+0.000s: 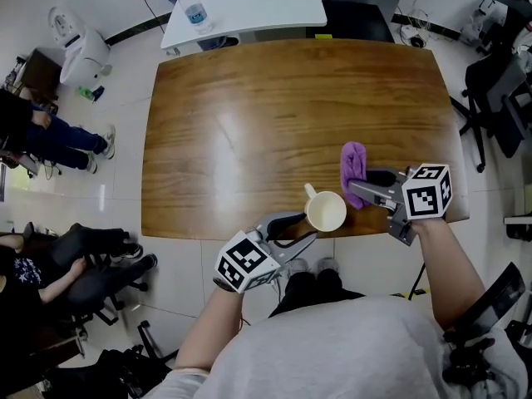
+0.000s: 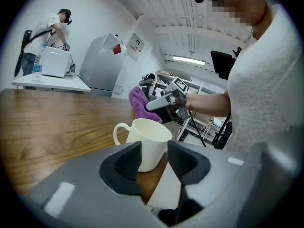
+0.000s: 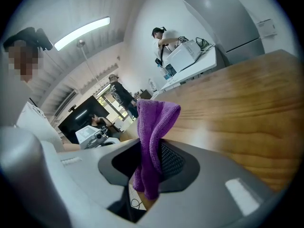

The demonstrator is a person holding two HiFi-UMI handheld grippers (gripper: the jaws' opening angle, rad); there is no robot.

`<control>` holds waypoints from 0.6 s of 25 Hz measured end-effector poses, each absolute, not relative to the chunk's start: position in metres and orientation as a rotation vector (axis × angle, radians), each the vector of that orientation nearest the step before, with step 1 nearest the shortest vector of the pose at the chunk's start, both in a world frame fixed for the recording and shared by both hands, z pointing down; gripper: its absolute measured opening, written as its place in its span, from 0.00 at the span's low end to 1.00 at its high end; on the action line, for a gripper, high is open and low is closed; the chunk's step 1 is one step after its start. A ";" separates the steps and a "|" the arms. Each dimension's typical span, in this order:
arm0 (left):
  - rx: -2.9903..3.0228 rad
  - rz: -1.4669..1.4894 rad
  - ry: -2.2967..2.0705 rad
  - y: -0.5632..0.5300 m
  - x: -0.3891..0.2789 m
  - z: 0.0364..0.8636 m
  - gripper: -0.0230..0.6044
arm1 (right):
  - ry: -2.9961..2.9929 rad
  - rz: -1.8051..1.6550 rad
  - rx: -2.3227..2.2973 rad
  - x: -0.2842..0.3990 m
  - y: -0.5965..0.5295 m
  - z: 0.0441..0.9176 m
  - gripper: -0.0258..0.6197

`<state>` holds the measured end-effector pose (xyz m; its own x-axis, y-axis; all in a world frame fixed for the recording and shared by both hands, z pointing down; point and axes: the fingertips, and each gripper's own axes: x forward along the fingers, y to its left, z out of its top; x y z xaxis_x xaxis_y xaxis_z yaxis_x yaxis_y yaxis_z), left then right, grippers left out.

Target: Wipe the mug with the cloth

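Observation:
A cream mug (image 1: 326, 212) stands upright at the front edge of the wooden table (image 1: 249, 115), handle to the far left. My left gripper (image 1: 306, 227) reaches in from below. In the left gripper view its pads (image 2: 128, 161) lie against both sides of the mug (image 2: 148, 139), low on the body. To the mug's right, my right gripper (image 1: 359, 185) is shut on a purple cloth (image 1: 353, 166). In the right gripper view the cloth (image 3: 154, 122) sticks up out of the jaws and hangs below them. Cloth and mug are apart.
A white table (image 1: 249, 2) with a water bottle (image 1: 194, 8) stands beyond the far edge. Seated people's legs and office chairs (image 1: 96, 264) are on the left, more chairs (image 1: 499, 98) on the right. A person stands by a white box (image 2: 54, 61) in the background.

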<state>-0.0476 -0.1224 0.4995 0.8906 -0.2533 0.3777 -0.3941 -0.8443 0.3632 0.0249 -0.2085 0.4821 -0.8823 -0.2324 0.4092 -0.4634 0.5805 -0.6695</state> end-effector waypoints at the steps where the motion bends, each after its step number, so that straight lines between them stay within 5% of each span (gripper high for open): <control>1: 2.617 0.439 -0.469 -0.122 -0.047 0.499 0.30 | -2.536 1.202 0.580 0.030 -0.203 0.480 0.21; 15: 2.626 0.466 -0.433 -0.120 -0.044 0.499 0.30 | -2.411 1.347 0.558 0.029 -0.173 0.521 0.21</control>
<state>-0.0437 -0.1197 0.4995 0.8945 -0.2231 0.3873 -0.3700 -0.8558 0.3615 0.0294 -0.1729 0.5211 -0.8716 -0.1782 0.4566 -0.4823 0.4782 -0.7340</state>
